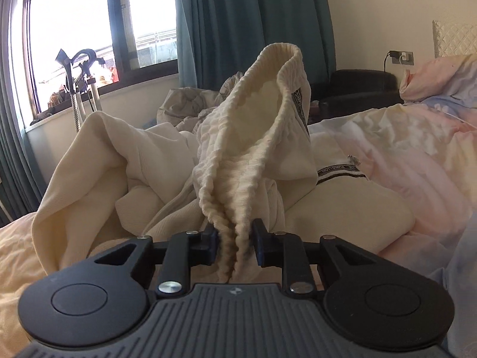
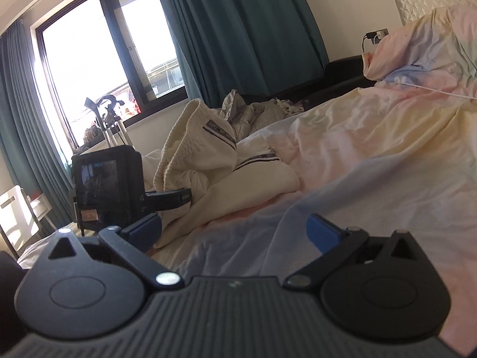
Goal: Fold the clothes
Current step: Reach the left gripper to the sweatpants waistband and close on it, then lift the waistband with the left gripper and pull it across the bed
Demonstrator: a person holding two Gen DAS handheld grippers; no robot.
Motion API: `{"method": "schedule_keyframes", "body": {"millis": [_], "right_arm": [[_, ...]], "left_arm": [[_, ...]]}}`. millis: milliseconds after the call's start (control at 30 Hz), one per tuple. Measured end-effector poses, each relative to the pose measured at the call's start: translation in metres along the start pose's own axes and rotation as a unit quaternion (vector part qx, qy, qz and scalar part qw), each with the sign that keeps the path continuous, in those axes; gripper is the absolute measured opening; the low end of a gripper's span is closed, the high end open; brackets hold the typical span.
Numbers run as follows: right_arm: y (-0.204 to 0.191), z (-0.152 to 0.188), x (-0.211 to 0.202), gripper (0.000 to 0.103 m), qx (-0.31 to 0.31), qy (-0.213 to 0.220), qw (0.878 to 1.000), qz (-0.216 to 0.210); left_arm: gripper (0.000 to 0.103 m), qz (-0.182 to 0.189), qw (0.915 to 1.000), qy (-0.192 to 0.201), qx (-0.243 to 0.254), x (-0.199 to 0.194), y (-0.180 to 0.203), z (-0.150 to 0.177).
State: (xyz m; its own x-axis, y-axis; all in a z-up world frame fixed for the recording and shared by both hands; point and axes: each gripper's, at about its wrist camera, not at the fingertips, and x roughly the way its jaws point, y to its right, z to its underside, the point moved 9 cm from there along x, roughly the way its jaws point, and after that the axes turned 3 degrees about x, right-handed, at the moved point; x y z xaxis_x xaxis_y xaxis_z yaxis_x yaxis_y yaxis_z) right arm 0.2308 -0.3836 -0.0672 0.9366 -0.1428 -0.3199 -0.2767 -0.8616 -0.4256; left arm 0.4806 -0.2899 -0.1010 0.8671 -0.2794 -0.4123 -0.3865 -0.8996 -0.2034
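Note:
Cream trousers (image 1: 149,161) with a ribbed elastic waistband (image 1: 250,137) and dark side stripes lie crumpled on the bed. My left gripper (image 1: 234,240) is shut on the waistband, which rises in a loop in front of it. In the right wrist view the same trousers (image 2: 208,161) lie at centre left, and the left gripper's body (image 2: 110,188) shows beside them. My right gripper (image 2: 235,232) is open and empty, low over the bedsheet, to the right of the trousers.
The bed has a pastel pink, yellow and blue duvet (image 2: 372,137) and pillow (image 2: 423,38). A grey garment (image 1: 190,101) lies behind the trousers. A window (image 1: 74,29) with teal curtains (image 1: 238,24), a stand (image 1: 80,89) and a dark chair (image 1: 363,86) are at the back.

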Motion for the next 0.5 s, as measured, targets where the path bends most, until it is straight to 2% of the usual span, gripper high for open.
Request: {"method": "schedule_keyframes", "body": {"millis": [133,233,500], "right_arm": [[-0.003,0.005,0.003,0.103,-0.007,-0.003,1.0,-0.003],[-0.007,0.007,0.001,0.103,-0.019,-0.001,1.0,-0.005],[-0.024,0.011,-0.007,0.103,-0.064,0.011,0.998,-0.006]], "left_arm": [[0.017,0.023,0.9971,0.026,-0.068,-0.03,-0.022,-0.03],[0.017,0.041,0.9948,0.043,-0.083,-0.068,-0.039,-0.059],[0.016,0.051,0.9874,0.116,-0.094,-0.199,-0.088,-0.135]]}}
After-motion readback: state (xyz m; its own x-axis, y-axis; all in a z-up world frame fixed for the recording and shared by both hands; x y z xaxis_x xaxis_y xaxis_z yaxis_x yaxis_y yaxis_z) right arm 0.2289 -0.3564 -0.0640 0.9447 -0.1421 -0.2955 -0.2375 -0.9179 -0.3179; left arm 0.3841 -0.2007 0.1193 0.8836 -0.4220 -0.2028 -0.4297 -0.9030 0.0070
